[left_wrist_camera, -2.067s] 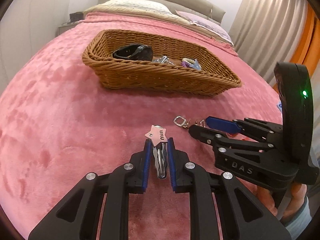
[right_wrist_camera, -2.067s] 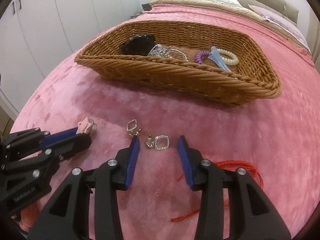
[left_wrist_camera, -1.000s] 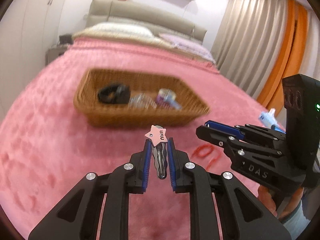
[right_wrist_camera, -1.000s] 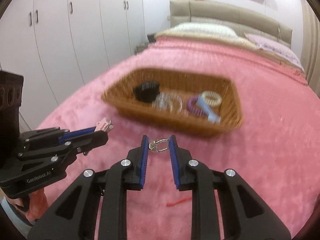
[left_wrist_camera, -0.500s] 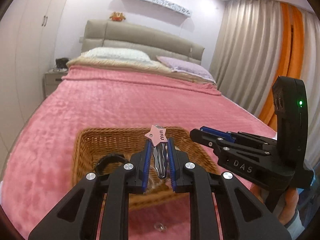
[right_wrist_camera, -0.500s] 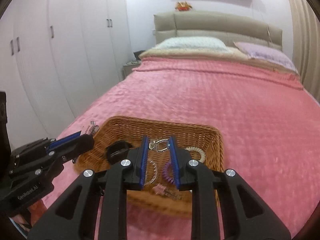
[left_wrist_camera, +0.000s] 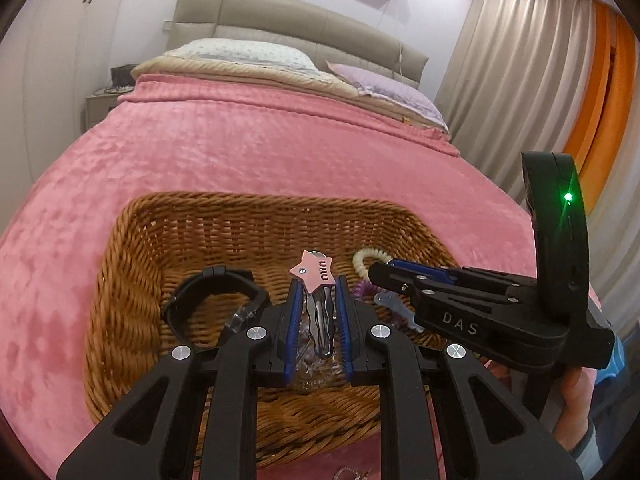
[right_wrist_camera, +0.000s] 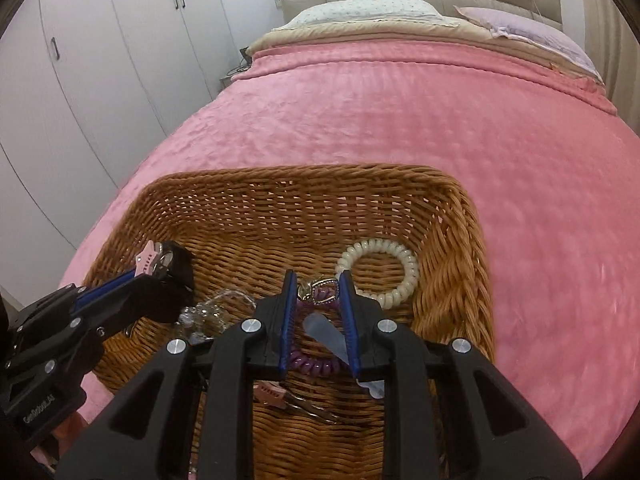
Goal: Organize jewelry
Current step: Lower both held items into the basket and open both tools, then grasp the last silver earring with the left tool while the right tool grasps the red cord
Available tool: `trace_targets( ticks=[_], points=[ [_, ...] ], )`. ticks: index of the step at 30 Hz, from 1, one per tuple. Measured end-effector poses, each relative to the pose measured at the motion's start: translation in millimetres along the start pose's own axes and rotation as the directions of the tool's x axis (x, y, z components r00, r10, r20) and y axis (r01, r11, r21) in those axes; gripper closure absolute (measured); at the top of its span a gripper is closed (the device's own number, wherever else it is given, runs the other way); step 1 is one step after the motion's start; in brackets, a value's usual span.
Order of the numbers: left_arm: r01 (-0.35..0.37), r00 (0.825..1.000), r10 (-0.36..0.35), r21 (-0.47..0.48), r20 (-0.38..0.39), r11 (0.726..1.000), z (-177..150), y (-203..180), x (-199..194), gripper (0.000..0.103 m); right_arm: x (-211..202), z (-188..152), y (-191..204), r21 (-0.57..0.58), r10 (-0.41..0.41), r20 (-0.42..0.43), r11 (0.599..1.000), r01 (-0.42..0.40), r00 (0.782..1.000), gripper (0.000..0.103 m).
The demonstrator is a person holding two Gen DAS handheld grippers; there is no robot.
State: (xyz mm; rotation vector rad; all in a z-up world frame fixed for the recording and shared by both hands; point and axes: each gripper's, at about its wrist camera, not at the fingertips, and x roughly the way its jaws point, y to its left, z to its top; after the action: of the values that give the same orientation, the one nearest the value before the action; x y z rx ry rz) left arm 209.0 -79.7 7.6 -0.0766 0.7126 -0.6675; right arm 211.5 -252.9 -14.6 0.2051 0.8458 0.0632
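Wicker basket [right_wrist_camera: 452, 240] is lying under both grippers: left gripper [left_wrist_camera: 317, 292] is clamping the star hair clip [left_wrist_camera: 314, 272], right gripper [right_wrist_camera: 318, 292] the rhinestone earring [right_wrist_camera: 322, 292]. Keep lowering before parting fingers.

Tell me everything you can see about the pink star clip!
The pink star clip is a hair clip with a flat pink star on top, a tiny gem and small letters on it. Below the star runs a wavy silver metal clip. It stands upright, star up, pinched between the blue pads of the left hand-held gripper, held in the air over the wicker basket, not touching it.
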Motion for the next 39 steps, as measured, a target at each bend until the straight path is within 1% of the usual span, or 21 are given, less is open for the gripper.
trace_targets(
  ticks=[2, 3, 4, 5, 6, 7, 11, 14, 18, 22, 26, 27, 28, 30, 32, 33, 35, 39],
  points=[
    [-0.001, 1.0, 0.002, -0.007, 0.005, 1.0, -2.1, -1.0, -3.5, 0.083, 0.1, -0.3, -2.1, 0.013, 0.017, -0.003, 1.0, -0.017, 1.0, 0.084],
    [0.003, 1.0, -0.003, -0.006, 0.012, 1.0, -2.6, -1.1, -7.4, 0.073, -1.0, -0.3, -2.8, 0.019, 0.025, -0.002, 1.0, -0.025, 1.0, 0.083],
    [0.002, 1.0, -0.002, -0.008, 0.018, 1.0, -2.8, -0.5, -9.6, 0.064, -4.4, -0.7, -3.8, 0.025, 0.025, 0.004, 0.999, -0.025, 1.0, 0.078],
    [0.003, 1.0, -0.002, -0.011, 0.027, 1.0, -2.4, 0.3, -12.7, 0.062, -7.9, 0.3, -4.9, 0.028, 0.025, 0.01, 0.999, -0.025, 1.0, 0.075],
    [0.009, 0.999, -0.009, -0.016, 0.036, 1.0, -2.2, 0.9, -17.9, 0.061, -11.5, 0.4, -5.8, 0.031, 0.027, 0.018, 0.999, -0.028, 0.999, 0.065],
    [0.016, 0.999, -0.015, -0.021, 0.041, 1.0, -1.0, 1.1, -21.5, 0.061, -17.7, 0.2, -6.3, 0.036, 0.028, 0.031, 0.999, -0.029, 0.999, 0.059],
    [0.024, 0.997, -0.021, -0.035, 0.078, 0.999, -1.9, -1.0, -48.4, 0.061, -47.7, -5.1, -1.2, 0.016, 0.039, 0.061, 0.999, -0.04, 0.997, 0.059],
    [0.041, 0.992, -0.037, -0.025, 0.122, 0.999, -9.7, -9.7, -79.7, 0.061, -76.0, -16.2, 4.1, -0.01, 0.044, 0.09, 0.999, -0.043, 0.995, 0.059],
    [0.062, 0.987, -0.06, -0.011, 0.148, 0.998, -23.8, -22.8, -107.8, 0.061, -114.2, -42.3, 4.5, -0.027, 0.059, 0.114, 0.998, -0.057, 0.992, 0.059],
    [0.075, 0.985, -0.075, 0.009, 0.152, 0.997, -44.0, -37.6, -125.1, 0.061, -140.1, -71.7, 3.1, -0.041, 0.058, 0.125, 0.998, -0.053, 0.991, 0.059],
    [0.056, 0.99, -0.057, 0.015, 0.133, 0.998, -71.0, -44.2, -130.1, 0.061, -149.7, -100.4, -3.4, -0.021, 0.059, 0.108, 0.998, -0.057, 0.992, 0.059],
    [0.062, 0.99, -0.063, 0.013, 0.123, 0.998, -77.2, -44.1, -129.7, 0.061, -149.4, -109.2, -4.7, -0.018, 0.044, 0.102, 0.999, -0.043, 0.994, 0.059],
    [0.074, 0.991, -0.075, 0.006, 0.114, 0.997, -82.7, -43.0, -128.0, 0.059, -148.2, -114.4, -5.5, -0.018, 0.035, 0.096, 0.999, -0.034, 0.995, 0.059],
    [0.1, 0.991, -0.098, -0.025, 0.086, 0.995, -93.0, -36.7, -121.3, 0.058, -139.6, -126.3, -10.3, -0.004, 0.027, 0.068, 1.0, -0.027, 0.997, 0.059],
    [0.099, 0.994, -0.097, -0.048, 0.052, 0.994, -99.5, -32.1, -112.1, 0.058, -131.0, -135.2, -16.1, 0.012, 0.005, 0.05, 1.0, -0.006, 0.999, 0.059],
    [0.095, 0.995, -0.093, -0.051, 0.03, 0.994, -103.3, -30.1, -106.0, 0.058, -127.5, -138.3, -19.9, 0.018, -0.005, 0.044, 1.0, 0.005, 0.999, 0.059],
    [0.06, 0.998, -0.061, -0.041, -0.015, 0.997, -109.3, -28.3, -93.1, 0.058, -116.3, -143.0, -26.6, 0.031, -0.031, 0.022, 0.999, 0.031, 0.999, 0.059],
    [0.01, 0.995, -0.013, -0.032, -0.099, 0.999, -117.5, -27.2, -71.1, 0.058, -98.3, -148.0, -38.6, 0.07, -0.017, -0.016, 0.997, 0.018, 1.0, 0.059]
  ],
)
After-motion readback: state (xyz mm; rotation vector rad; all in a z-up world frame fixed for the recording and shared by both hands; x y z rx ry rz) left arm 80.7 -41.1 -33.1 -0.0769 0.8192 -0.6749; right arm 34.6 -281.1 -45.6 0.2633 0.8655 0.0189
